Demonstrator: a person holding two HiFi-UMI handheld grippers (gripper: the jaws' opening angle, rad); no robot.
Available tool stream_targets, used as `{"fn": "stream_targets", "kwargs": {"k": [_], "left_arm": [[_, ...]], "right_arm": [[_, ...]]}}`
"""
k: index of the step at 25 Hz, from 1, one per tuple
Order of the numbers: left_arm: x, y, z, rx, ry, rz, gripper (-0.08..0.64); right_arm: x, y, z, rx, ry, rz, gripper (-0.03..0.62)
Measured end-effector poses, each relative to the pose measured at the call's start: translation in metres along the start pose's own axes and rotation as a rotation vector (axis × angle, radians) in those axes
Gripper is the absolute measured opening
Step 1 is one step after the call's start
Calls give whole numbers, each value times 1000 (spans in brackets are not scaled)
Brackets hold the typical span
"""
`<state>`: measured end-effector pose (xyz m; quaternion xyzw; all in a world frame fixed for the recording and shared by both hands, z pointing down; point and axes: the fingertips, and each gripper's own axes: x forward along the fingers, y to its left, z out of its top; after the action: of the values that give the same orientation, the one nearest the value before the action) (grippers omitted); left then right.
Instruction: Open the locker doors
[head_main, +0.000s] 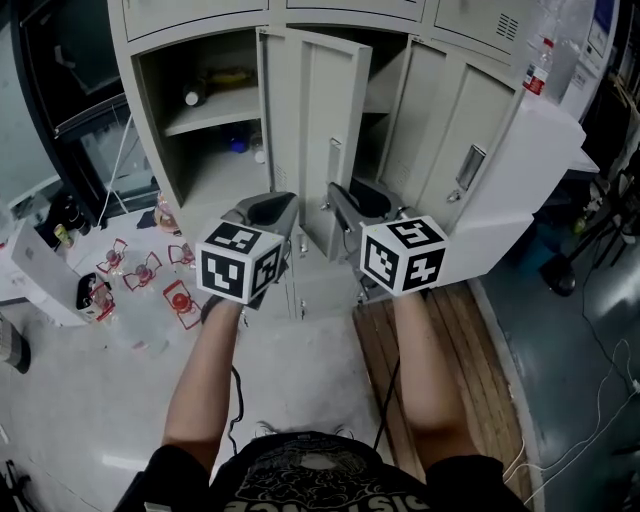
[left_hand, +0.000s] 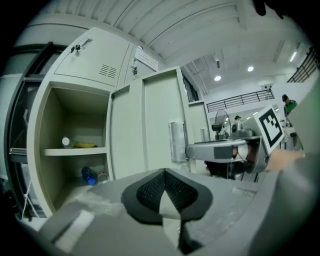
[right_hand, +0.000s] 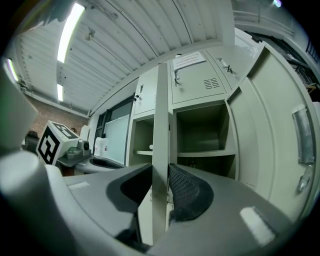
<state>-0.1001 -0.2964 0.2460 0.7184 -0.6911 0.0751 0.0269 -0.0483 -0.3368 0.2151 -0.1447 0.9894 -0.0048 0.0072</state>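
In the head view the pale grey sheet-metal locker (head_main: 150, 120) stands straight ahead with its lower doors already swung out. The central door (head_main: 320, 110) juts toward the person and the right door (head_main: 455, 140) hangs wide beside it. The right gripper (head_main: 345, 200) reaches level to the central door's free edge, probably because that thin folded lip is the easiest place to get purchase. The left gripper (head_main: 268, 208) waits just beside it, apart from the metal. In the left gripper view its black, mesh-textured fingers (left_hand: 150, 192) are together on nothing. Beyond them the smooth flat door panel (left_hand: 150, 125) carries a long recessed handle (left_hand: 177, 140), and an open compartment shows a plain shelf (left_hand: 75, 150) with a blue bottle (left_hand: 88, 175) below it. In the right gripper view the door comes edge-on as a narrow straight strip (right_hand: 160, 125). The rubbery fingers (right_hand: 187, 192) sit clamped against both its faces, a hold suited to swinging the rigid, hinged sheet further open. The right door (right_hand: 285, 130) stands open at the side.
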Motion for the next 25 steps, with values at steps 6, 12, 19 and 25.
{"fn": "stream_targets", "kwargs": {"k": [6, 12, 19, 25], "left_arm": [[8, -4, 3, 7, -4, -21, 3], [8, -5, 1, 4, 1, -14, 3], [-1, -2, -1, -7, 5, 30, 3], [-14, -3, -6, -20, 10, 80, 3]], "right_arm": [[-2, -9, 0, 4, -4, -24, 100], [-3, -9, 0, -6, -3, -24, 100], [-5, -5, -2, -28, 7, -9, 103], [-9, 3, -6, -39, 22, 26, 121]]}}
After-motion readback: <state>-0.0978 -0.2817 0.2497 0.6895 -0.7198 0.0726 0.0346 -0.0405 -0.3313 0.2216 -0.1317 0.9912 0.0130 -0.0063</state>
